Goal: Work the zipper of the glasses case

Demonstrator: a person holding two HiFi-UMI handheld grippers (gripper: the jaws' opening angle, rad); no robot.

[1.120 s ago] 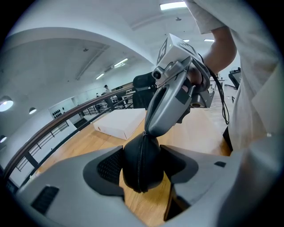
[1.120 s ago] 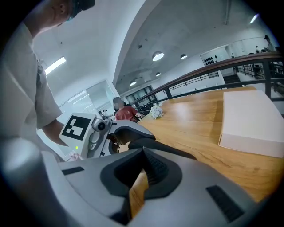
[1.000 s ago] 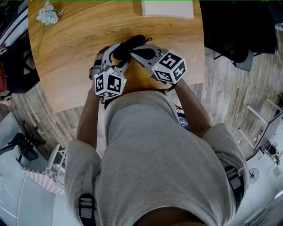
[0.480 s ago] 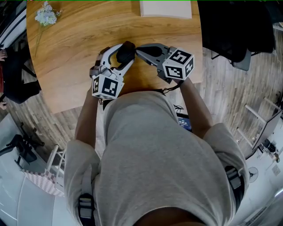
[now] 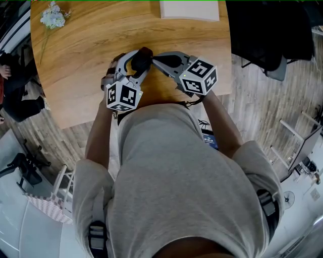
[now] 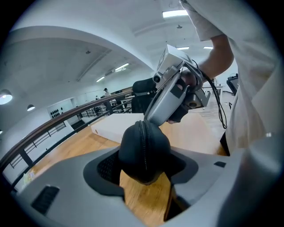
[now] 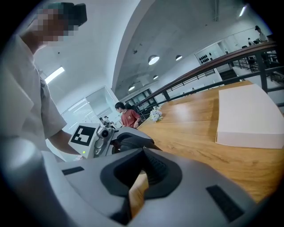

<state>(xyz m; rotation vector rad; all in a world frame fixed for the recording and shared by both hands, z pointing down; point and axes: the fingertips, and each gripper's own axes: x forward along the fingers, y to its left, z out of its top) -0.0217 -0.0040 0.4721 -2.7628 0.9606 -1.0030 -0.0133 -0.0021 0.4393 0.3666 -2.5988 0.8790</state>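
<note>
A black glasses case (image 5: 143,59) is held just above the wooden table (image 5: 81,65), in front of my body. My left gripper (image 5: 137,59) is shut on it, one pad on each side. In the left gripper view the case (image 6: 144,146) fills the gap between the jaws, its closed zipper line running up the middle toward me. My right gripper (image 5: 154,59) comes in from the right, jaws shut, with its tips (image 6: 146,120) at the far top end of the zipper. The right gripper view shows shut jaws (image 7: 143,153) against the case (image 7: 133,141). What they pinch is hidden.
A flat white box (image 5: 190,10) lies at the table's far edge and also shows in the right gripper view (image 7: 246,119). A small bunch of pale flowers (image 5: 54,17) lies at the far left corner. Dark chairs (image 5: 272,35) stand right of the table. People stand far off.
The case stuck out long toward the right gripper a second ago; now it sits short and bunched between the left jaws. The right gripper's cube swung slightly right and back. Both grips are unchanged.
</note>
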